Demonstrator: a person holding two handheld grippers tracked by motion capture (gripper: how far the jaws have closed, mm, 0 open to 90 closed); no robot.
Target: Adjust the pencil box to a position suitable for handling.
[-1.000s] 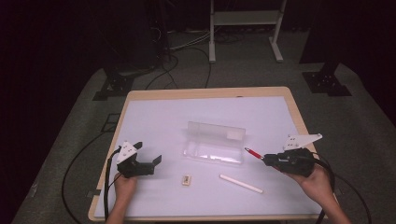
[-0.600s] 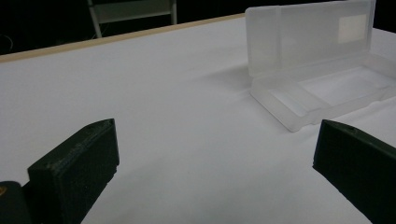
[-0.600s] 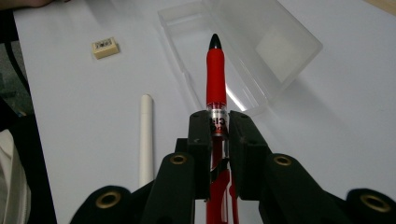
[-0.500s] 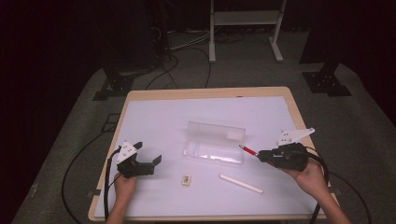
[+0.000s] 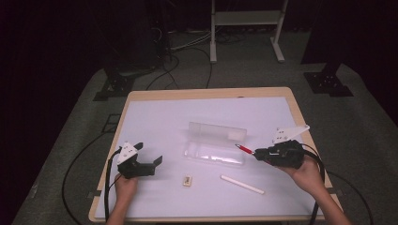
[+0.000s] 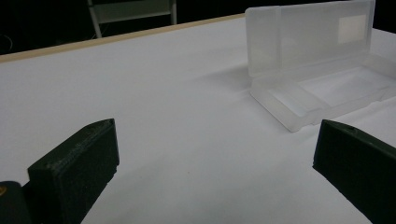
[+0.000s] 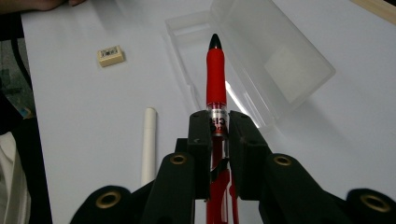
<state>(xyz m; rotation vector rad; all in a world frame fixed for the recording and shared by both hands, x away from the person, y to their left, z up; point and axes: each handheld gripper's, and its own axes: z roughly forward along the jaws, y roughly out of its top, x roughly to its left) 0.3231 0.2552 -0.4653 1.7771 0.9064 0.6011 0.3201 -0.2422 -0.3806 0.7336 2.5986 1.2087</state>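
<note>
High view, right gripper (image 5: 256,153): it is closed on a red pen (image 5: 245,149), which is held almost level and points away from the hand, toward the open clear case (image 5: 215,149).
High view, pen place: the tip is seen just over the near right end of the case tray, not yet laid inside.
High view, left gripper (image 5: 149,155): its jaws are spread wide with nothing between them; it rests on the table (image 5: 155,112), well apart from the case.
High view, loose things: a white stick (image 5: 242,184) and a small eraser (image 5: 187,180) lie on the table, to the side of the right gripper and nearer to the person.
Left gripper view, case: the lid stands upright behind the tray, ahead of the jaws and toward the right one.
Left gripper view, risk: the case is held by nothing, so it may be pushed along the table if the pen tip strikes its wall.
Right gripper view, grip: the pen (image 7: 216,79) is clamped near its middle, and a long part sticks out beyond the jaws.
Right gripper view, risk of slip: the barrel is round and smooth, so it may turn or slide between the pads if the tip is pressed against the tray.
Right gripper view, risk at release: if the pen is let go while it is across the rim, it may roll out onto the table.
</note>
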